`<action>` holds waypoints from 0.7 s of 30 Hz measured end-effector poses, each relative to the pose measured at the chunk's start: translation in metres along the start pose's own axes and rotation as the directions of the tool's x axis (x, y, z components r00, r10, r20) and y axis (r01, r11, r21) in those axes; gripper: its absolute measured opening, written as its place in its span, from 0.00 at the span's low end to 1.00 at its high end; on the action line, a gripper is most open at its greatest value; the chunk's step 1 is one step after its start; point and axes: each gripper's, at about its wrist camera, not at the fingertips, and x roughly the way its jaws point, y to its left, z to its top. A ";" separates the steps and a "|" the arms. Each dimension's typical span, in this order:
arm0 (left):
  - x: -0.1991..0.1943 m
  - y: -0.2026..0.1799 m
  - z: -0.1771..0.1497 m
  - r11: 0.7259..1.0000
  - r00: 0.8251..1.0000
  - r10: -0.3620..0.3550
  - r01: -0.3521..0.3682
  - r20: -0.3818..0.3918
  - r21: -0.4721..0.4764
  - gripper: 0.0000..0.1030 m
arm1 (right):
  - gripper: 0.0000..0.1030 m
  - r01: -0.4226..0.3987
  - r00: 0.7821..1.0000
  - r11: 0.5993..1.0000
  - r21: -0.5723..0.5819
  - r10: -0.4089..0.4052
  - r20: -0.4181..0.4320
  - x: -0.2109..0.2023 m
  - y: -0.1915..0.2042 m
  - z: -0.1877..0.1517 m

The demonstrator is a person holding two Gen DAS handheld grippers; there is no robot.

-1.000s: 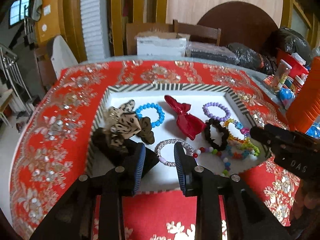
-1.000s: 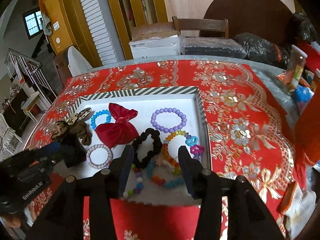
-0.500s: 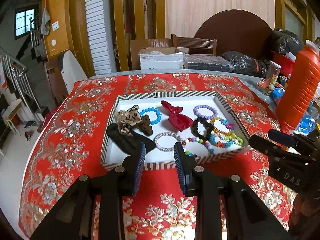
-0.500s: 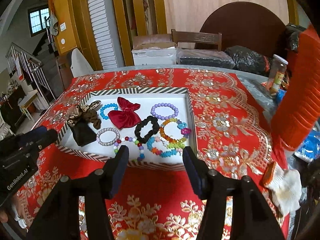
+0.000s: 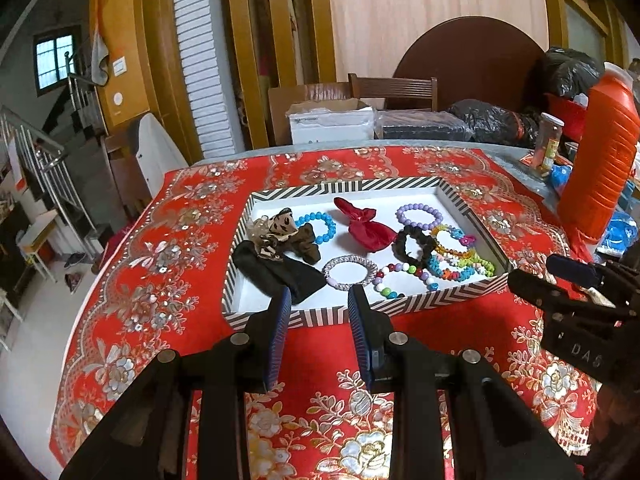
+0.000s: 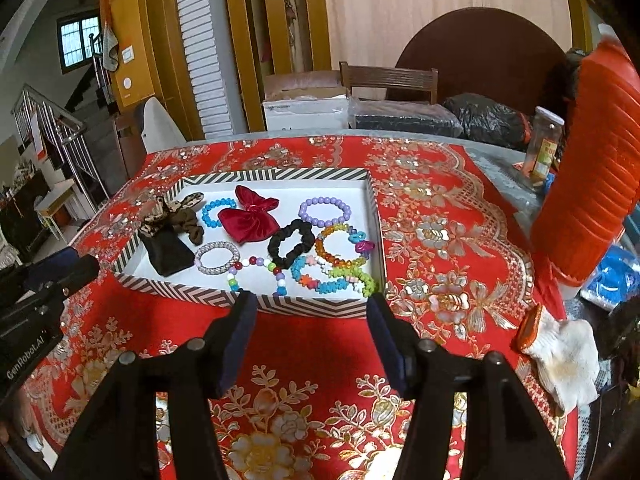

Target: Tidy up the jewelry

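Inside the striped cardboard tray point(image 6: 312, 306) lie beaded bracelets point(image 6: 325, 211); both grippers' fingers point(image 5: 281, 322) gape, empty.

A broad strip of bare red floral tablecloth point(image 6: 304, 344) lies open in front of the shallow white tray with the black-and-white striped rim point(image 6: 320, 306), whose low near wall alone bars the way in. Inside, bare white floor shows along the far wall; elsewhere beaded bracelets and cloth hair ties crowd together. A tall ribbed orange plastic bottle point(image 6: 588, 184) and a crumpled white work glove point(image 6: 564, 356) block the right side.
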 end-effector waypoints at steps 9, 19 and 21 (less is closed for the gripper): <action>0.006 0.001 -0.002 1.000 1.000 0.002 -0.002 0.007 -0.009 0.19 | 0.64 0.008 1.000 1.000 -0.020 -0.008 -0.016 0.010 0.003 -0.004; -0.004 0.008 -0.007 0.999 1.000 0.013 -0.012 0.010 -0.031 0.19 | 0.64 -0.004 1.000 0.999 -0.047 0.004 -0.011 0.002 0.017 -0.007; -0.007 0.008 -0.009 0.999 1.000 0.012 -0.012 0.011 -0.031 0.19 | 0.64 -0.004 1.000 0.999 -0.051 0.004 -0.008 -0.001 0.018 -0.008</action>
